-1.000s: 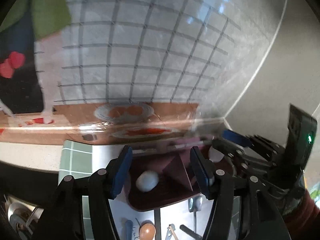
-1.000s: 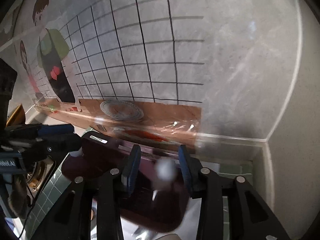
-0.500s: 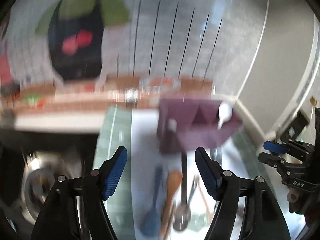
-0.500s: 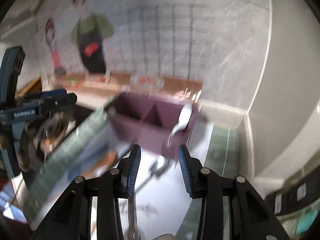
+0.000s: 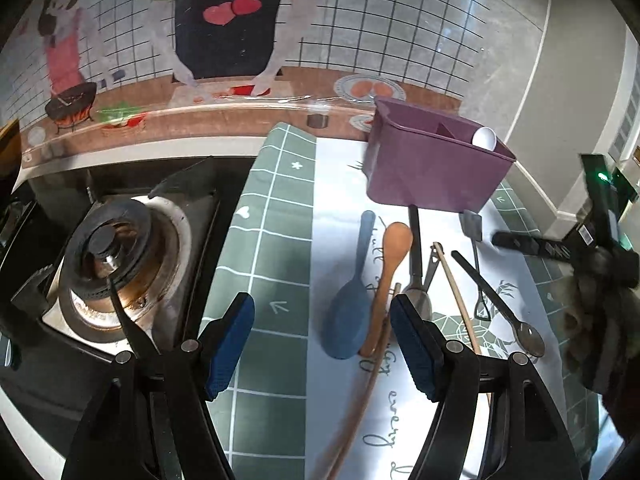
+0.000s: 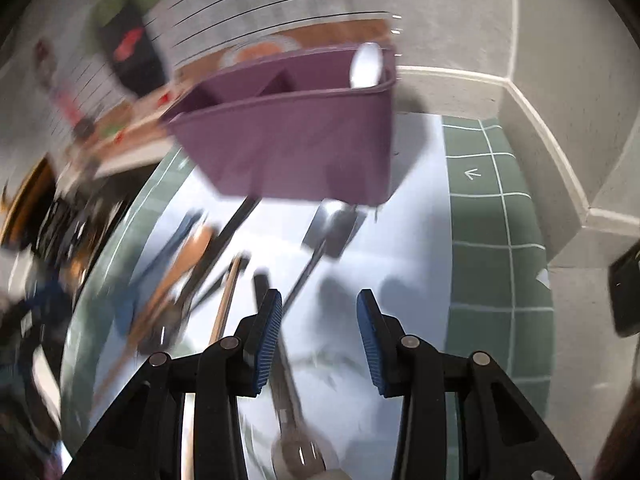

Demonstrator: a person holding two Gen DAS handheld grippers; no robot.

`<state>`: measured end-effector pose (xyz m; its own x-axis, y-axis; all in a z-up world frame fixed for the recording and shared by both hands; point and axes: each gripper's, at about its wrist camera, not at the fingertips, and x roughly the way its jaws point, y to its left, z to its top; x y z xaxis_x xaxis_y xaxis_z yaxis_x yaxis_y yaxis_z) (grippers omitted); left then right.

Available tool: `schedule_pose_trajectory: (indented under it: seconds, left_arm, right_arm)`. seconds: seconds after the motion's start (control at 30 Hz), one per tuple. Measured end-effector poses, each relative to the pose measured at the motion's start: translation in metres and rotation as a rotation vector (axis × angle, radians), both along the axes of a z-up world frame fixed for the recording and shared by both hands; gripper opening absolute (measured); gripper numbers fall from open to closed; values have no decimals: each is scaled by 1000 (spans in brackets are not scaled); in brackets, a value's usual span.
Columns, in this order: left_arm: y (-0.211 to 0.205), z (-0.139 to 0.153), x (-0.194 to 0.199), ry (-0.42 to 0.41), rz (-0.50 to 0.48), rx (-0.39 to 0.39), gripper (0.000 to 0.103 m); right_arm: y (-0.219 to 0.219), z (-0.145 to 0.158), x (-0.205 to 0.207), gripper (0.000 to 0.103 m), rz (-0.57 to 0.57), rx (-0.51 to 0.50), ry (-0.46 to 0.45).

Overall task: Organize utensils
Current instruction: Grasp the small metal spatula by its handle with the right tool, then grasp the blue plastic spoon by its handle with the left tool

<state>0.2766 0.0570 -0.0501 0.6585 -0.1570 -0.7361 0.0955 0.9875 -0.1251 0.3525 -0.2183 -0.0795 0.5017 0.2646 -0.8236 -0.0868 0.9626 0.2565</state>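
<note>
— Gripping anything with the left gripper (image 5: 320,336)?

— Gripping nothing. Hanging over the green checked mat (image 5: 272,220), jaws spread to the widest after just opening further, with only air between the blue pads.

— And with the right gripper (image 6: 318,336)?

— Gripping nothing either. Standing partly open, pads well apart, tilting down over the pale middle strip of the mat. Blurring much of that view, though.

— Finding the purple caddy (image 5: 432,176) where?

— Standing upright at the back of the mat, near the counter's back edge and toward its right rear corner. Carrying a white spoon (image 5: 485,138) bowl-up in the right-end compartment, leaning against the end wall.

— Lying loose in front of it?

— Lying in a row on the pale strip, left to right: blue rice paddle (image 5: 348,320), wooden spoon (image 5: 394,248) just beside it, black-handled ladle (image 5: 416,252), thin wooden stick (image 5: 456,292), small black spatula (image 5: 472,226) with its blade nearest the caddy, black-handled metal spoon (image 5: 528,334) toward the mat's right edge.

— Touching each other?

— Crowding closely, paddle against wooden spoon; not telling for sure.

— Sitting left of the mat?

— Gas burner (image 5: 108,256), set into the counter's left part.
</note>
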Motion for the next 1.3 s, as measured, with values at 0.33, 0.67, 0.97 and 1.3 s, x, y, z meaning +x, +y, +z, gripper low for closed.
schedule_pose_trajectory:
  seconds: [0.33, 0.67, 0.97, 1.3]
  left_arm:
    - [18, 2, 10, 8, 45, -5, 71]
    - [3, -13, 24, 73, -13, 26, 71]
    - [-13, -23, 38, 126, -113, -16, 64]
    - [-57, -32, 90, 245, -206, 52, 25]
  right_arm:
    - [14, -26, 54, 38, -170, -1, 15]
    - [51, -27, 62, 31, -85, -219, -20]
    - [14, -7, 17, 30, 12, -151, -24]
    - [-8, 12, -34, 30, 23, -113, -77]
